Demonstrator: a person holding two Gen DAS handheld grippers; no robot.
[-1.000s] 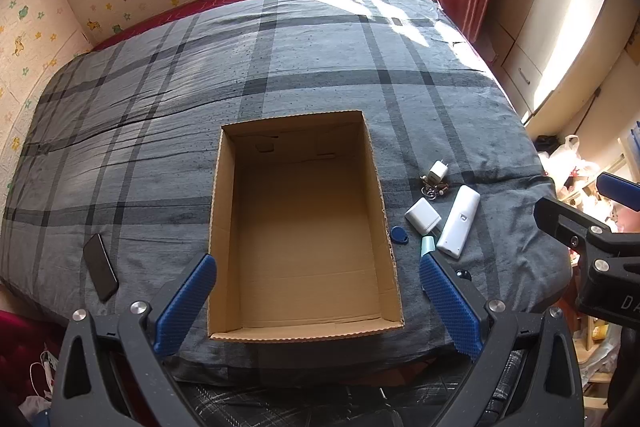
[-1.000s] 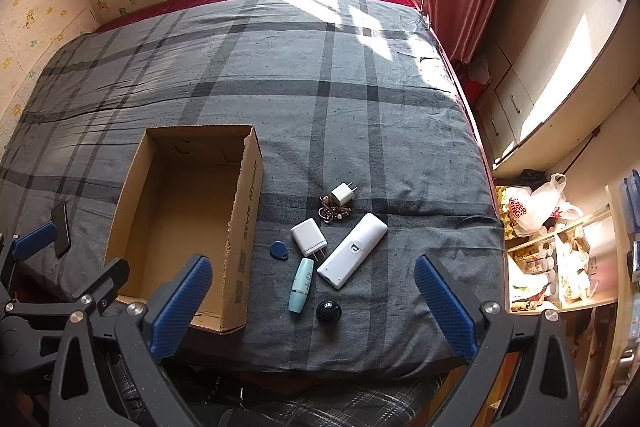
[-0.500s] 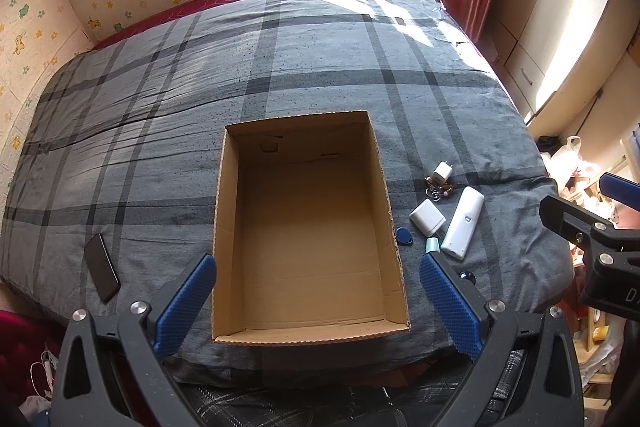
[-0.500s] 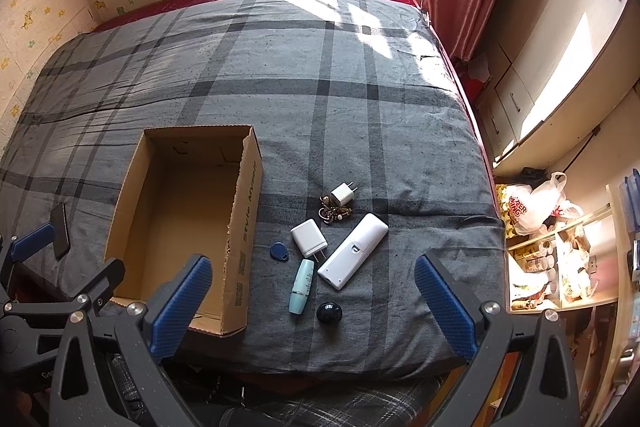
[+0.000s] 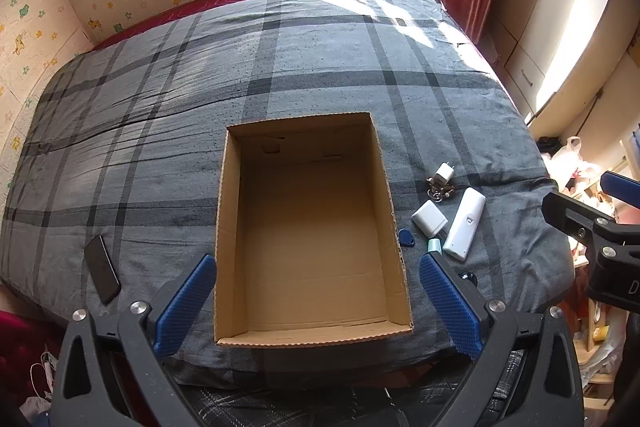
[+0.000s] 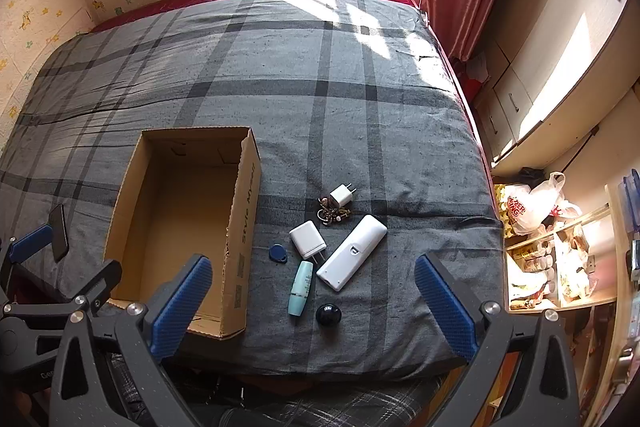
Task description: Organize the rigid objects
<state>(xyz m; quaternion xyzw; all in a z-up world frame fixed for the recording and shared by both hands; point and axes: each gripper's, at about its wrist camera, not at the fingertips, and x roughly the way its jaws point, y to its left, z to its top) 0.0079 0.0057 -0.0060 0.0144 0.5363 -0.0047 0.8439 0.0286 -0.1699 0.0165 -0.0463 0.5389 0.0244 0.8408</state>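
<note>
Both grippers, left (image 5: 316, 305) and right (image 6: 314, 303), stay wide and empty; views barely shift, box (image 5: 312, 337) unfilled, so sorting hasn't begun.

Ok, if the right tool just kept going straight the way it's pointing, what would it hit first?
Probably the small items beside the box: the right tool is open and centred near the teal tube and dark round cap. Depth is unclear, so it might touch the grey bedspread first.

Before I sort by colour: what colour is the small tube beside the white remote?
Pale teal tube, clearest in the right wrist view.
</note>
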